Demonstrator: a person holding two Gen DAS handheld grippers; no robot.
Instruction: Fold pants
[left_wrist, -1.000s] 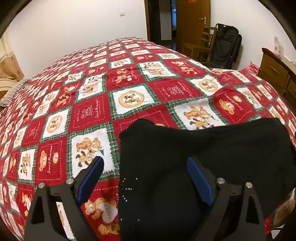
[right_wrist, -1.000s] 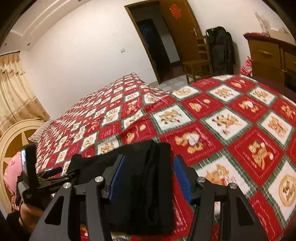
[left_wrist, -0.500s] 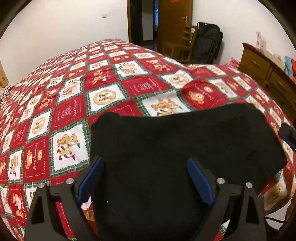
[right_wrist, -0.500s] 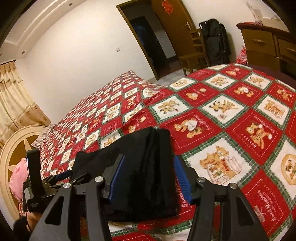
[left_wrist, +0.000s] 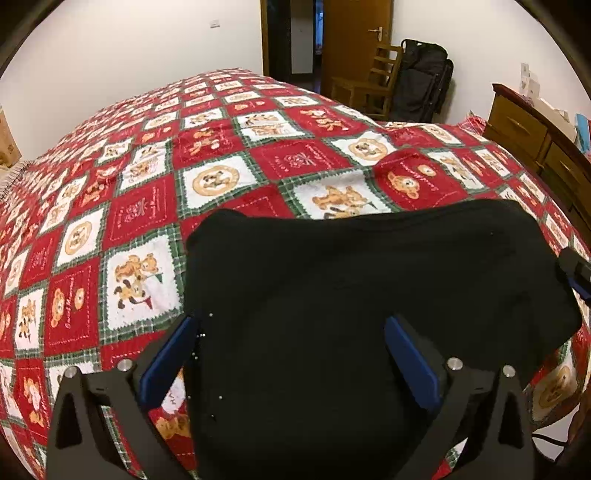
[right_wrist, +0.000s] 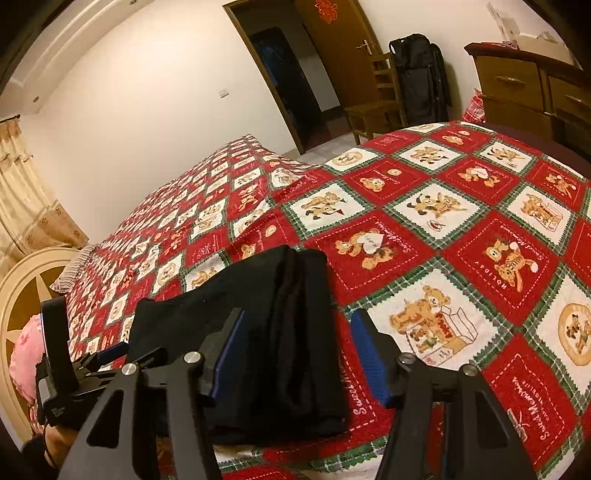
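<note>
The black pants (left_wrist: 362, 295) lie folded into a thick rectangle near the front edge of the bed; in the right wrist view the pants (right_wrist: 280, 332) show stacked layers at their right edge. My left gripper (left_wrist: 291, 354) is open and empty, hovering over the left part of the pants. My right gripper (right_wrist: 295, 354) is open and empty, over their right edge. The left gripper also shows in the right wrist view (right_wrist: 92, 362), and a tip of the right gripper shows in the left wrist view (left_wrist: 576, 273).
The bed is covered by a red, white and green teddy-bear quilt (left_wrist: 221, 177). A wooden dresser (left_wrist: 535, 136) stands at the right, a wooden chair (left_wrist: 369, 88) and black bag (left_wrist: 421, 85) by the door. A pink pillow (right_wrist: 26, 354) and headboard (right_wrist: 22, 280) lie left.
Both grippers stayed open. The left wrist view shifted right over the pants, then slightly back left. The right gripper drew back and rose a little; the pants lie still.
</note>
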